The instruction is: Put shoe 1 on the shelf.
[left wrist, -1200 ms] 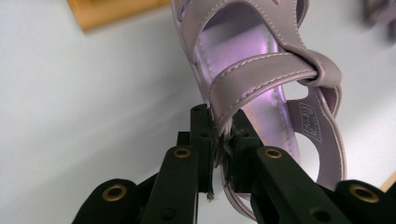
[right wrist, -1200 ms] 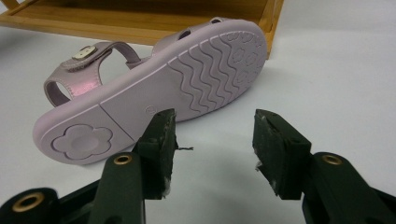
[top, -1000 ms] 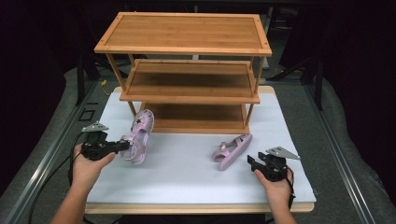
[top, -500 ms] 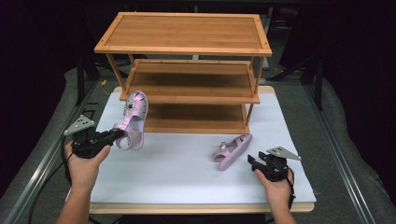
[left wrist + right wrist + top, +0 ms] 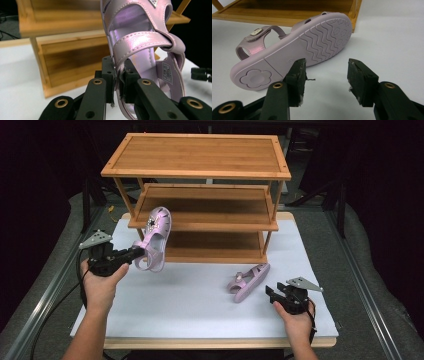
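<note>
A three-tier wooden shelf rack (image 5: 200, 195) stands at the far side of a white worktop (image 5: 200, 305). The left tongs (image 5: 134, 253) are clamped on the heel strap of a pink sandal (image 5: 154, 240), holding it off the worktop in front of the rack's left end, toe up and level with the middle shelf. In the left gripper view the two black jaws pinch the strap with almost no gap between them, and the sandal (image 5: 147, 47) rises above them with its buckled ankle strap looped across the open heel (a printed label shows on the insole).

The second pink sandal (image 5: 248, 281) lies on its side on the worktop, just in front of the rack's right leg. The right tongs (image 5: 270, 294) sit close beside its heel, held low in the person's right hand (image 5: 295, 317). In the right gripper view the jaws stand wide apart with nothing between them, and the second sandal (image 5: 294, 50) shows its wavy-grooved sole, a flower shape moulded at the heel.
</note>
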